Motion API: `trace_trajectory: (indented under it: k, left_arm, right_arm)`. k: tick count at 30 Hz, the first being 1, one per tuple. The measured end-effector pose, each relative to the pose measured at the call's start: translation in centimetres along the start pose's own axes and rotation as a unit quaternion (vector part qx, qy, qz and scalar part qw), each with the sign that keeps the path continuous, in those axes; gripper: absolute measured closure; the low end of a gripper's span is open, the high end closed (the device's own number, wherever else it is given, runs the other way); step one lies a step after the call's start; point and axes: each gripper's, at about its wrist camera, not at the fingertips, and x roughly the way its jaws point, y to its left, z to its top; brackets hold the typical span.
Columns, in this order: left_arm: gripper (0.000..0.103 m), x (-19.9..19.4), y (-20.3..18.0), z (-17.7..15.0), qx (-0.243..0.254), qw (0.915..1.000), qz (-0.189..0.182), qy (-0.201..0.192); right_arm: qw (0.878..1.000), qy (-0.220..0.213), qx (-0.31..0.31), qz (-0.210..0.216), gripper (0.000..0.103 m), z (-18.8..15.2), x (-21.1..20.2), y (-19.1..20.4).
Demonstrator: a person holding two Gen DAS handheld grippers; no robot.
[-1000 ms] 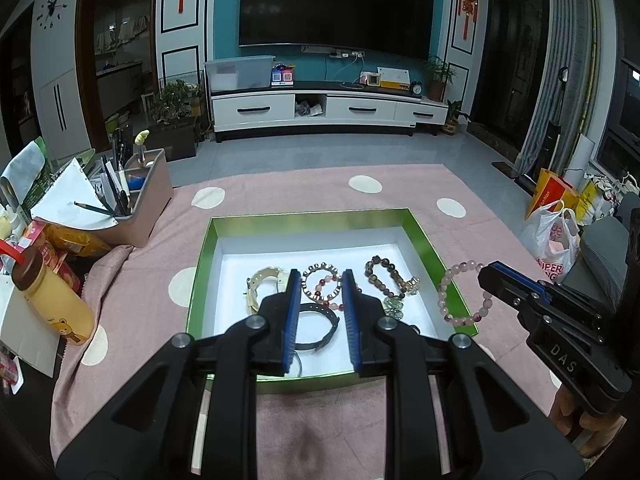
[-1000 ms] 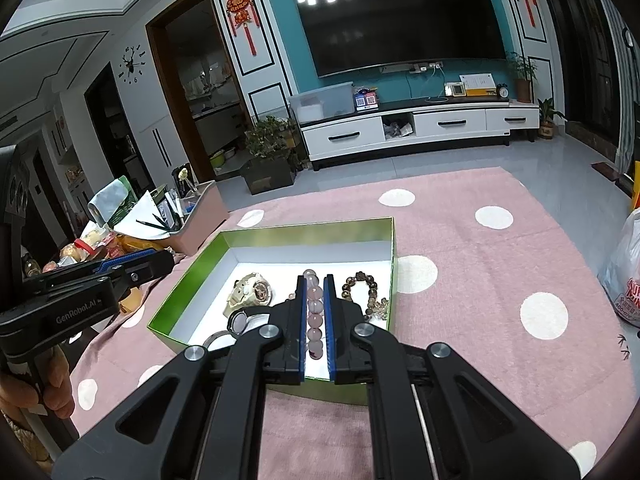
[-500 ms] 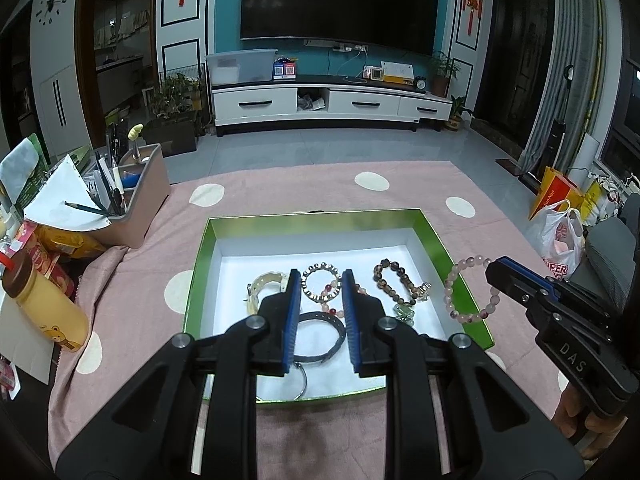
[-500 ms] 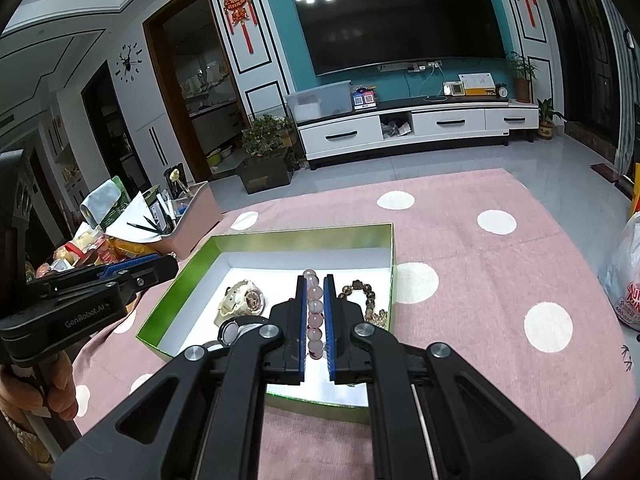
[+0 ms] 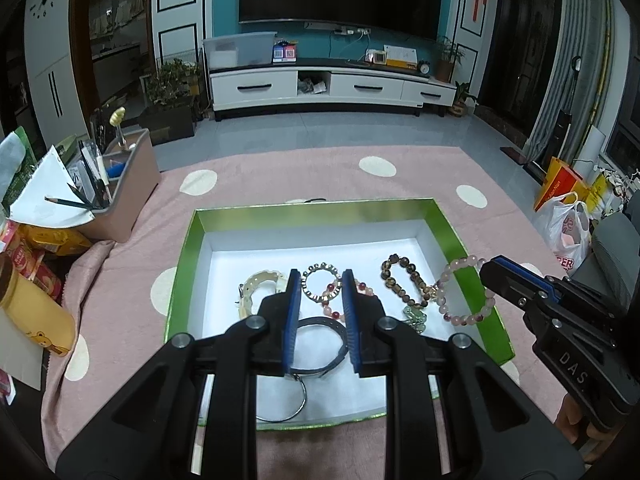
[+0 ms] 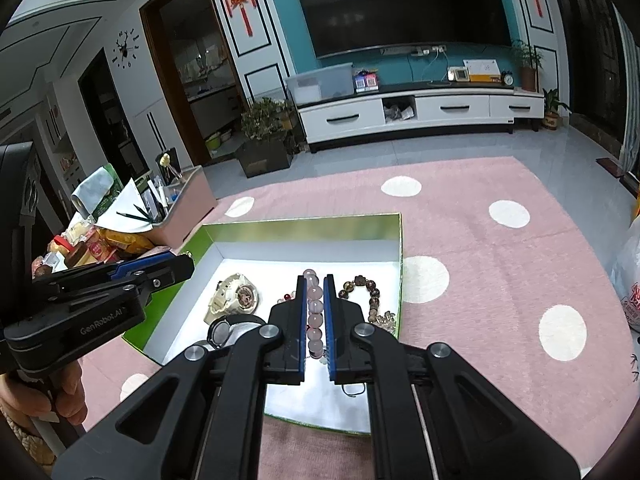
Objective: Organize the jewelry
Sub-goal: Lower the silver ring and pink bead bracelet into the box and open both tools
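A green box point(image 5: 320, 209) with a white floor lies on the pink dotted cloth. In it are a cream watch point(image 5: 256, 285), a small beaded ring point(image 5: 320, 282), a brown bead bracelet point(image 5: 404, 280), a black watch point(image 5: 320, 340) and a thin silver hoop point(image 5: 288, 404). My left gripper point(image 5: 320, 284) hovers over the box's middle, jaws a little apart with nothing between them. My right gripper point(image 6: 314, 280) is shut on a pink bead bracelet point(image 6: 315, 320). That bracelet point(image 5: 460, 294) hangs from the right gripper point(image 5: 490, 270) over the box's right rim.
A pen caddy point(image 5: 124, 184), snack packets and a yellow bottle point(image 5: 36, 312) crowd the table's left side. Plastic bags point(image 5: 568, 232) sit off to the right. A hand point(image 6: 60, 396) grips the left gripper's point(image 6: 180, 266) handle. Pink cloth point(image 6: 500, 280) spreads to the right of the box.
Both grippers have moved forward and slightly down over the box, which now looks closer. The pink bracelet stays clamped in the right gripper and has moved in over the box's right rim.
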Motion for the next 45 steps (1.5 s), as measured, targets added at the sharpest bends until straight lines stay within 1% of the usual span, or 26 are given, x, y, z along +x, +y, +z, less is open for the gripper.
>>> trace_trajectory:
  k: [6,12,23,45]
  left_arm:
    - [0.083,1.8,0.3,0.2,-0.005,0.9998,-0.004,0.018]
    - [0.083,3.7,0.4,0.9,-0.011,0.9990,-0.020,0.038]
    - [0.083,6.6,-0.5,0.8,0.003,0.9978,-0.014,0.065]
    - [0.083,8.9,-1.0,0.3,0.017,0.9958,-0.010,0.089]
  right_arm:
    - [1.000,0.017,0.000,0.000,0.096,0.6,1.5,-0.1]
    - [0.999,0.034,0.010,0.002,0.096,1.1,2.9,-0.6]
    - [0.999,0.053,0.004,-0.011,0.096,1.1,4.4,-0.9]
    - [0.997,0.079,-0.001,-0.027,0.096,0.9,6.2,-1.4]
